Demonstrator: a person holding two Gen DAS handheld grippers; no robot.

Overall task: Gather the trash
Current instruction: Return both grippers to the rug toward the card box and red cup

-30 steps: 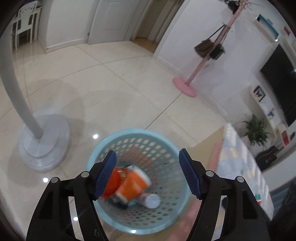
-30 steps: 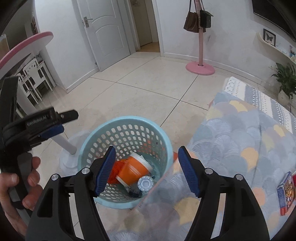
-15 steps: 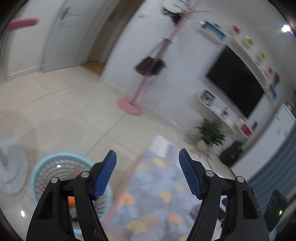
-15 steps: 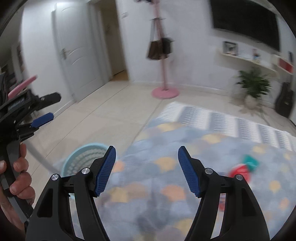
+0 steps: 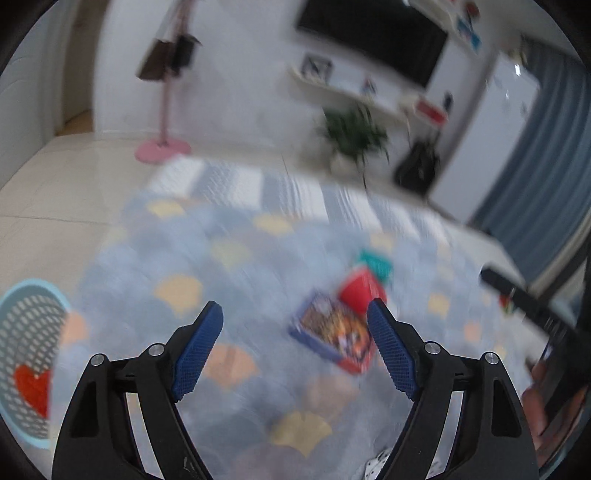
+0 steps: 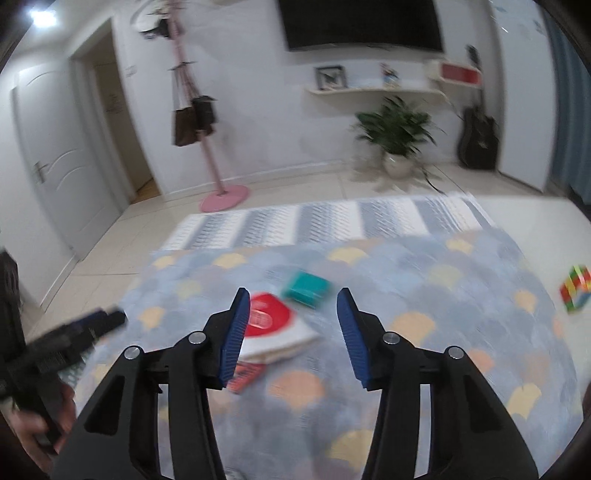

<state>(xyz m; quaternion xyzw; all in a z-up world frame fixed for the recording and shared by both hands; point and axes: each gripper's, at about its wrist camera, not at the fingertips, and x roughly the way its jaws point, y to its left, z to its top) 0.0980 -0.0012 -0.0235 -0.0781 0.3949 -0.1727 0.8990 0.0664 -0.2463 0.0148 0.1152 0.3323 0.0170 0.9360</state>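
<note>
Both hand-held grippers, left [image 5: 295, 345] and right [image 6: 290, 332], are hanging wide open and empty above the rug [image 6: 424, 295]. Trash is lying mid-rug: a red-and-white packet [image 6: 275, 326], a teal box [image 6: 306, 288] just beyond it and a flat printed box [image 5: 332, 334]. The thin packet risks sliding under the fingers on the soft pile.

The right tool [image 6: 290, 325] hangs wide open and empty above the rug [image 6: 424, 280]. On the rug lie a red pouch [image 6: 275, 325], a teal box [image 6: 306, 287] just beyond it, and a cube [image 6: 574, 288] far right.

A home living room is shown: a wall-mounted television [image 6: 360, 24] at twelve o'clock, a pink coat stand [image 6: 207, 122] at ten, a potted plant [image 6: 397, 136] at one, a patterned rug [image 6: 424, 317] underfoot.
</note>
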